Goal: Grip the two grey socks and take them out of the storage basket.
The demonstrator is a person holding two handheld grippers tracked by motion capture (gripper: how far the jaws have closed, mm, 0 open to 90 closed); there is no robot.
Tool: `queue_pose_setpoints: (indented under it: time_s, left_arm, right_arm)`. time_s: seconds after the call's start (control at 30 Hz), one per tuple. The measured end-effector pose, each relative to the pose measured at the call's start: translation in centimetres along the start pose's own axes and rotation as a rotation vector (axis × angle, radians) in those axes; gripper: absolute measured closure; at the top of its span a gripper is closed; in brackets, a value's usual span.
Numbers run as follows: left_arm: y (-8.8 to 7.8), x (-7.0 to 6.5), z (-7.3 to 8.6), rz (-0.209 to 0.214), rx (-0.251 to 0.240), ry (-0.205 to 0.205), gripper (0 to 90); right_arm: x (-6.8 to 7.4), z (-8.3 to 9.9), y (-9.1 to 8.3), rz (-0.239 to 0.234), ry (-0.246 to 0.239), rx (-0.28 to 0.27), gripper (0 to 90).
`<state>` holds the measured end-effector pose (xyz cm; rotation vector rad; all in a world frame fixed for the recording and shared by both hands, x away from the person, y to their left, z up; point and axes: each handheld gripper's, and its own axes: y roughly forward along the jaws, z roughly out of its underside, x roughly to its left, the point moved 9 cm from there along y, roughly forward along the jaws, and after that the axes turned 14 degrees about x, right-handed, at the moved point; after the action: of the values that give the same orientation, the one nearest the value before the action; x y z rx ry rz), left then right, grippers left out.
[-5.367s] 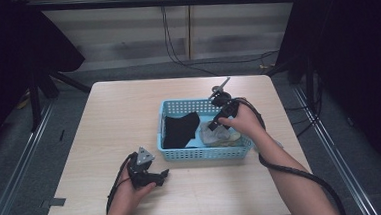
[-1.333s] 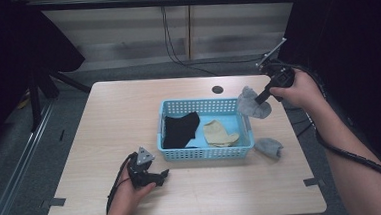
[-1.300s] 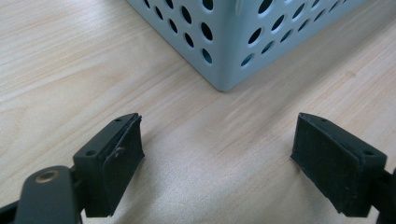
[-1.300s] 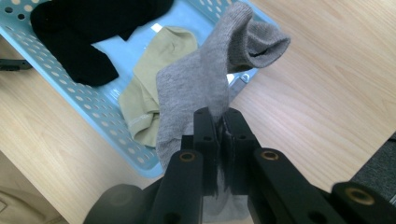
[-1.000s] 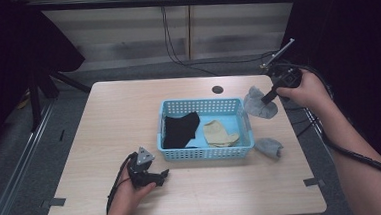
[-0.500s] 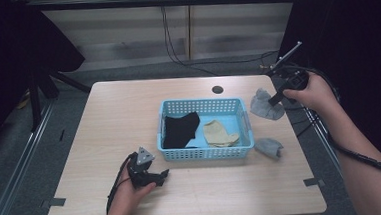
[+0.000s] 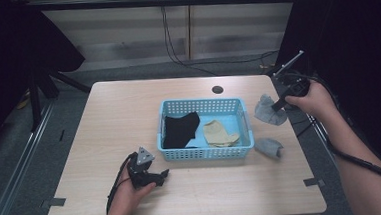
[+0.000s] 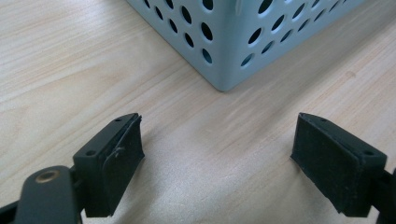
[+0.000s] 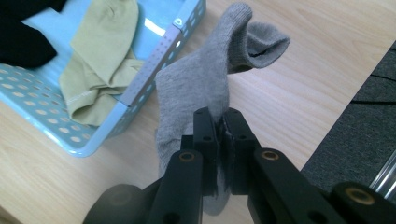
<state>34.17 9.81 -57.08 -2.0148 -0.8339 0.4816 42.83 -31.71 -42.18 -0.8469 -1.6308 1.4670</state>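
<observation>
Near the front left of the worktop (image 7: 104, 123), the left tongs (image 7: 163, 175) rest in the person's hand with jaws spread wide and nothing between them, just short of a corner of the blue basket (image 7: 205, 153). Inside the basket lie a black sock (image 7: 180, 129) and a tan sock (image 7: 219, 133). Just right of the basket's front corner a grey sock (image 7: 269, 147) lies on the wood. Farther right, the right tongs (image 7: 277, 105) pinch a second grey sock (image 7: 266, 111), which hangs beside the basket's right wall.
</observation>
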Motion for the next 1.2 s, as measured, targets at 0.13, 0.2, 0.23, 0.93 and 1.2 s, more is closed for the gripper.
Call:
queue_pose_setpoints:
  time_s: [0.13,0.2,0.23,0.93,1.2]
  left_arm:
    - [0.0,0.0,0.0,0.000,0.000,0.000,15.6]
    - [0.0,0.0,0.0,0.000,0.000,0.000,15.6]
    - [0.0,0.0,0.0,0.000,0.000,0.000,15.6]
    - [0.0,0.0,0.0,-0.003,-0.002,0.002,15.6]
    - [0.0,0.1,0.0,-0.003,0.005,0.008,15.6]
  right_arm:
    - [-0.2,0.3,1.4,0.003,0.008,0.025,85.5]
    - [-0.3,0.3,2.4,0.011,0.010,0.039,85.4]
    - [-0.3,0.3,2.4,0.011,0.010,0.039,85.4]
    - [0.4,0.6,5.3,0.020,0.008,0.048,47.0]
    - [2.9,2.0,4.8,0.046,-0.077,-0.004,30.3]
